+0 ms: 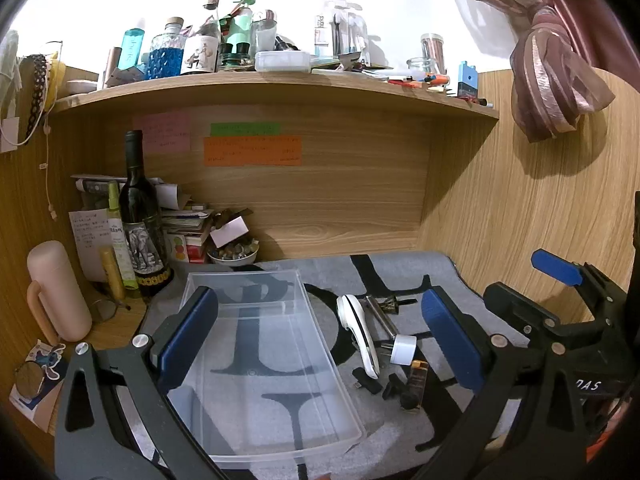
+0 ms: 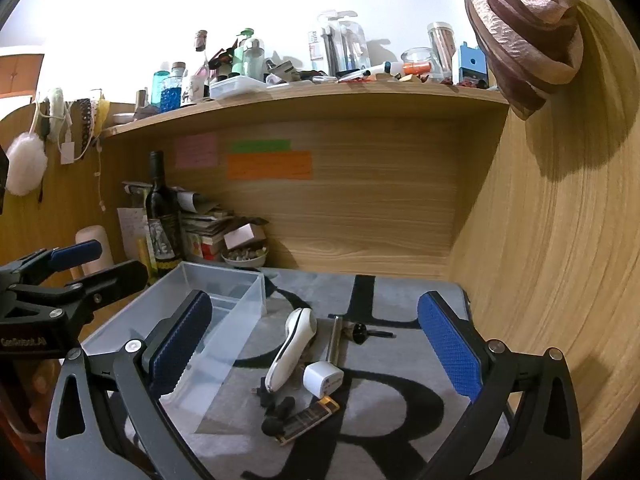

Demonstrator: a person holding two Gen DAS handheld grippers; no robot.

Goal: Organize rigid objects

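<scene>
Nothing is sorted yet: your clear bin (image 1: pixel 276 368) is empty, loose items (image 2: pixel 304 364) lie beside it on the mat (image 2: pixel 400 292), and both the left gripper (image 1: pixel 320 340) and right gripper (image 2: pixel 316 348) are spread wide, holding nothing.

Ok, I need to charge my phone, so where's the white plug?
In both wrist views the white plug lies on the grey mat, right of the clear bin, beside the white handle and just behind the lighter.

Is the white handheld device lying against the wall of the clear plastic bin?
Apart. In the right wrist view a strip of grey mat shows between the white handheld device and the clear plastic bin; the left wrist view shows the same gap.
</scene>
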